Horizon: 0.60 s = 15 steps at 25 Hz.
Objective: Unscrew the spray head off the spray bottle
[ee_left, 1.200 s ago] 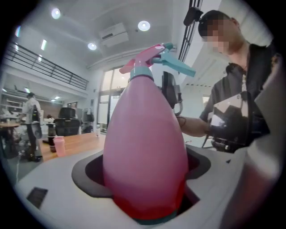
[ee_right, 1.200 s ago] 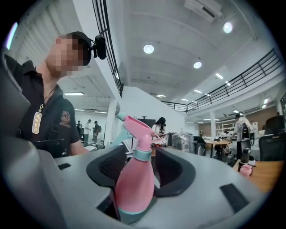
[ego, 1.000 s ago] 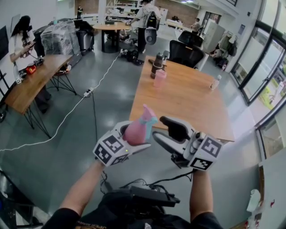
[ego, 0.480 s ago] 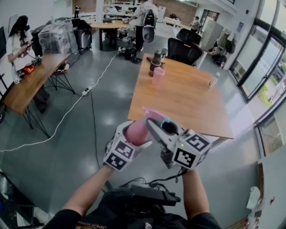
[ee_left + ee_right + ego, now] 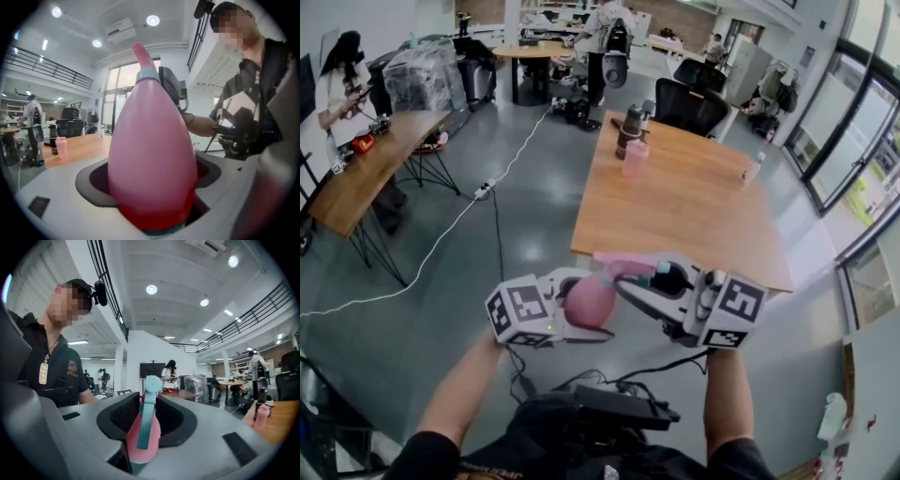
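- Left gripper (image 5: 592,305) was clamped on the fat pink body of the spray bottle (image 5: 152,150), with the pads pressed in on both sides.
- It pointed toward the right of the head view, marker cube (image 5: 520,314) at the wrist end. The left forearm (image 5: 464,394) reached up from the bottom of the frame.
- Right gripper (image 5: 649,279) pointed back the other way, nearly head-on to the left one, with the right forearm (image 5: 727,403) straight behind it.
- Its jaws had just been closing with the spray head (image 5: 146,427) between them. In the right gripper view the pads sat against the head's base, teal trigger facing the camera.
- The bottle was held in mid-air in front of the person's torso, over the floor and just short of the near edge of the wooden surface (image 5: 694,206). It was tipped over, with the nozzle end toward the right gripper.
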{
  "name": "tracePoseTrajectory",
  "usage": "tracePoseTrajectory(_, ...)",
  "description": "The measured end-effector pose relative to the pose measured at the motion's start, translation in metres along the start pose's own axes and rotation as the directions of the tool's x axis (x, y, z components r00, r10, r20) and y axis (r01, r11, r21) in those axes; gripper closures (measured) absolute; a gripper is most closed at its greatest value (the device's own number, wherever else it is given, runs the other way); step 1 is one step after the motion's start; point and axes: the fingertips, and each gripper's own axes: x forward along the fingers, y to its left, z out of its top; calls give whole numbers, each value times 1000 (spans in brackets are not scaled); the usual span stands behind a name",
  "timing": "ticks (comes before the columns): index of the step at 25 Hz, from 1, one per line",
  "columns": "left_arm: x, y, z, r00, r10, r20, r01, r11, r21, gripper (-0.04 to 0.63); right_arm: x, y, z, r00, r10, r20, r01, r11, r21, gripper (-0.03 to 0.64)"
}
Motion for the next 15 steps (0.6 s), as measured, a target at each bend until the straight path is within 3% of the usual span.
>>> tracePoseTrajectory(4,-6,-20,3,987,-161,-8,161,986,39,144,-2,13,2,988,156,-6,-156,988,-15,505)
tracePoseTrajectory(7,-7,-28,6,977,-213,3,213,976,40,144,-4,17,4,978,209,13,-209,978,-8,505)
tracePoseTrajectory(10,-5,-18,4,991,-136,18,136,991,15,144,-2,9,3,992,124,14,-124,992,-26,495)
tracePoseTrajectory(12,-4,1,2,999,-34,12,34,999,3,144,-2,-7,0,1000,24,-2,-24,999,-35,459)
tracePoseTrajectory(15,-5,35,-4,993,115,3,-115,993,-16,144,-7,-33,-3,995,-103,0,103,994,-22,410)
